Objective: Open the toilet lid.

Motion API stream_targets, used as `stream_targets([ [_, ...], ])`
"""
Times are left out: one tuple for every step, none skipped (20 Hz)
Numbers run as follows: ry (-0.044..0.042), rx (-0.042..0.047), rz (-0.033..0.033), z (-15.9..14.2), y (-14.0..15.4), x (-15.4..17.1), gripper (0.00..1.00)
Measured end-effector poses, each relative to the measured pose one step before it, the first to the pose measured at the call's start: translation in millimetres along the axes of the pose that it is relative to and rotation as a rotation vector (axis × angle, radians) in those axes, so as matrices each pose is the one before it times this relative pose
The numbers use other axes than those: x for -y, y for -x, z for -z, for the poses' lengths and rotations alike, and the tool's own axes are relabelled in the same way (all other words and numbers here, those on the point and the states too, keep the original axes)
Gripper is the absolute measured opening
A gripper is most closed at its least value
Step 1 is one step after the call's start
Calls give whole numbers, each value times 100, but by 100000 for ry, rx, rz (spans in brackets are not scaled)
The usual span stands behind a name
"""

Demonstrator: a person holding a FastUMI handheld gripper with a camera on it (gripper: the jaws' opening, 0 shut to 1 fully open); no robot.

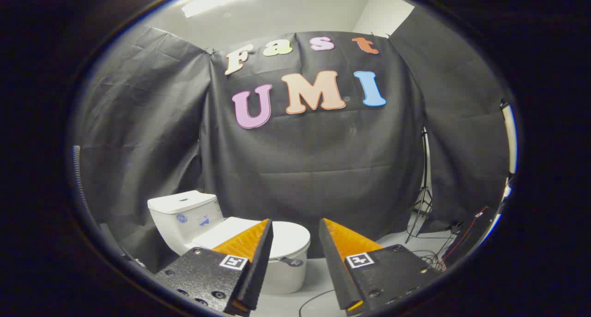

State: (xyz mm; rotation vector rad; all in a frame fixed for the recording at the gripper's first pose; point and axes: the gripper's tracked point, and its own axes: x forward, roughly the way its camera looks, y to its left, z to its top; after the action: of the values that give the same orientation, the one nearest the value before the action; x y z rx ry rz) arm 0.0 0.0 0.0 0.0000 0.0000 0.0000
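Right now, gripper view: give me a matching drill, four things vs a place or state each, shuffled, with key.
Things:
1. toilet lid
2. tank
3. gripper
4. light stand

Descriptions:
A. open, fingers apart, nothing between them
B. closed, flat on the bowl
C. beside the cloth wall, beyond the right finger
D. white, behind the seat, beyond the left finger

Pairs: 1-B, 2-D, 3-A, 4-C

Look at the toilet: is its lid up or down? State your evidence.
Down. The lid lies flat over the bowl, beyond the open gripper, whose fingers touch nothing.
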Motion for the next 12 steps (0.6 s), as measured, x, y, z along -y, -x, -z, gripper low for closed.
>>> stream_targets([
  [-603,508,-350,-172,-200,-85,65],
  [-952,400,-276,-319,-247,-156,65],
  [-942,378,-611,-261,-202,-215,63],
  [-629,287,-660,-393,-287,-290,62],
  [-405,549,-809,-388,-477,-261,60],
  [-470,409,-1169,-405,-458,-403,59],
  [-703,433,-1179,-386,-544,-427,59],
  [-893,247,-816,-169,-557,-226,58],
  [-1108,-275,-868,-102,-475,-307,58],
  [-1367,-443,-502,-109,-579,-287,58],
  [-1732,-36,55,-139,-527,-127,57],
  [-2733,-172,147,-119,-523,-7,57],
])
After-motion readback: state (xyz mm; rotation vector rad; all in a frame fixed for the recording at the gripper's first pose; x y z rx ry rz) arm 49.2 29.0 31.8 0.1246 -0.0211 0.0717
